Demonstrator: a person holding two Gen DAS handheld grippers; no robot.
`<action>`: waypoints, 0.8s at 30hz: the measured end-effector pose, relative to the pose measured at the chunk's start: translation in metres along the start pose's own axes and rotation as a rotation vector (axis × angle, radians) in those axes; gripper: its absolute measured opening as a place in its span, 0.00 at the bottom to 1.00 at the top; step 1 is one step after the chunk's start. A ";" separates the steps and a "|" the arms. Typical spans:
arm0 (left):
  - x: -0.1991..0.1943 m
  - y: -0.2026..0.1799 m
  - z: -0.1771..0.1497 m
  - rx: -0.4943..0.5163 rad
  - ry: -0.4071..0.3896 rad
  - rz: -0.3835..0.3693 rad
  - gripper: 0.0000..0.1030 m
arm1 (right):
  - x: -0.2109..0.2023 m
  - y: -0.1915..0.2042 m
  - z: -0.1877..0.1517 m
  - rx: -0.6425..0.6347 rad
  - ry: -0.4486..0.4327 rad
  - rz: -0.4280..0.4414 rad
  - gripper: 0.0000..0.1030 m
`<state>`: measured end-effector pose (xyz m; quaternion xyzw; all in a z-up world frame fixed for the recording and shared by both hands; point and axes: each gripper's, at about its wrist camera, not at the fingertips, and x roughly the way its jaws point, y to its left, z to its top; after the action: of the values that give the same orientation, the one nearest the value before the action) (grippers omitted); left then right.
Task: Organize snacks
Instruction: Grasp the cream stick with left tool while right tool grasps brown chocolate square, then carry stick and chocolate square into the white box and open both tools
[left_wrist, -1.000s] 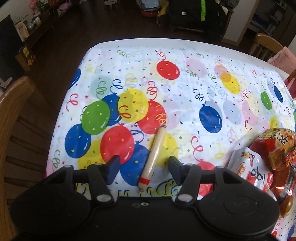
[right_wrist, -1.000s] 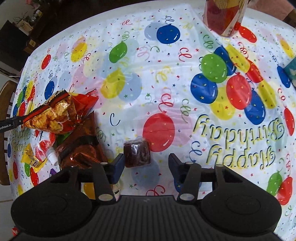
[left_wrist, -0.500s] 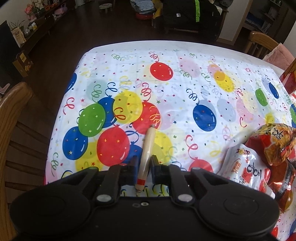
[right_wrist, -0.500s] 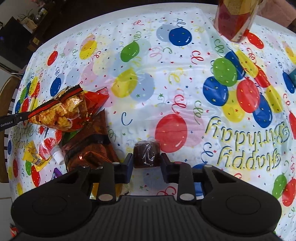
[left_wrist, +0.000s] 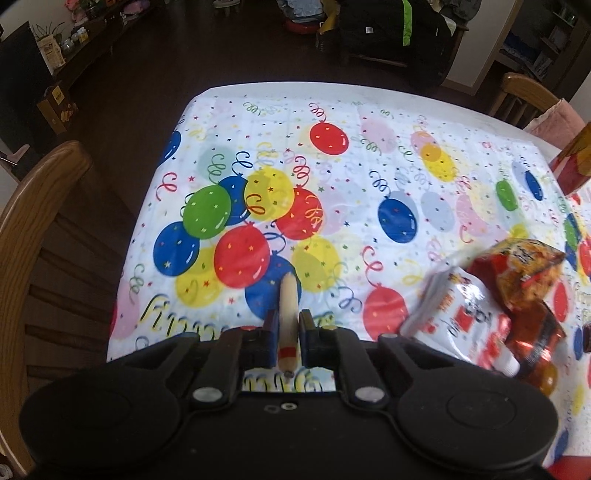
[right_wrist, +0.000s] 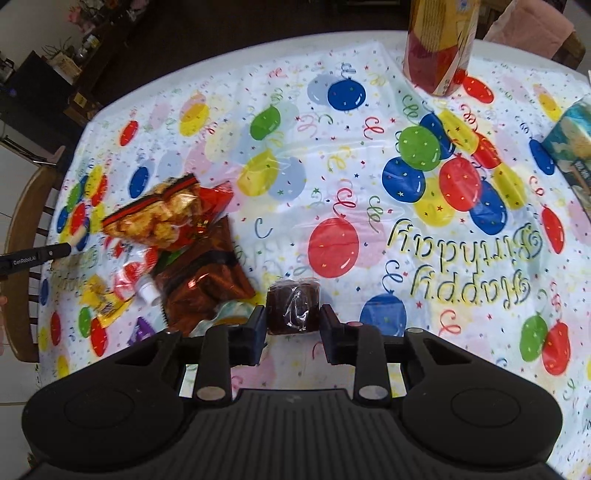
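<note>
**Both grippers clamped on snacks above the balloon tablecloth**

Left gripper (left_wrist: 288, 326) clenched on a tan sausage stick (left_wrist: 287, 321), held lengthwise between the fingers, red band near the near end, far tip pointing out over a blue balloon on the tablecloth (left_wrist: 332, 155). Seems lifted clear of the cloth, though hard to tell for sure. To the right in the left wrist view, a heap of snack bags: a white-and-red pouch (left_wrist: 461, 317) with a small white cap, a red chip bag (left_wrist: 528, 269) lying on top of it, a dark red foil bag (left_wrist: 535, 332) just beside. A wooden chair (left_wrist: 33, 221) at the left table edge.

Right gripper (right_wrist: 293, 325) grasping a dark brown wrapped cake (right_wrist: 293, 308), both finger pads pressed against its sides. Same heap just left of it in the right wrist view, dark foil bag (right_wrist: 207, 284) nearest, chip bag (right_wrist: 159, 214) beyond, small yellow wrapper (right_wrist: 103, 299) at the near left. Far right, a tall red-and-yellow canister (right_wrist: 439, 48) standing upright, well apart from the heap. A teal packet (right_wrist: 570, 147) at the right edge.
</note>
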<state>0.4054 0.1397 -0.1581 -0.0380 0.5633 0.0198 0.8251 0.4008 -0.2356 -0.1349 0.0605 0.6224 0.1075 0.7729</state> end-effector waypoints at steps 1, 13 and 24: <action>-0.005 0.000 -0.002 0.000 0.000 -0.006 0.08 | -0.006 0.002 -0.003 -0.002 -0.007 0.002 0.29; -0.073 -0.003 -0.038 0.012 -0.027 -0.089 0.08 | -0.070 0.017 -0.045 -0.015 -0.077 0.029 0.29; -0.064 -0.007 -0.076 0.063 0.019 -0.082 0.09 | -0.101 0.019 -0.091 -0.023 -0.098 0.050 0.29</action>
<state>0.3116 0.1265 -0.1256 -0.0352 0.5694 -0.0319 0.8207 0.2901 -0.2452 -0.0541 0.0721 0.5807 0.1309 0.8003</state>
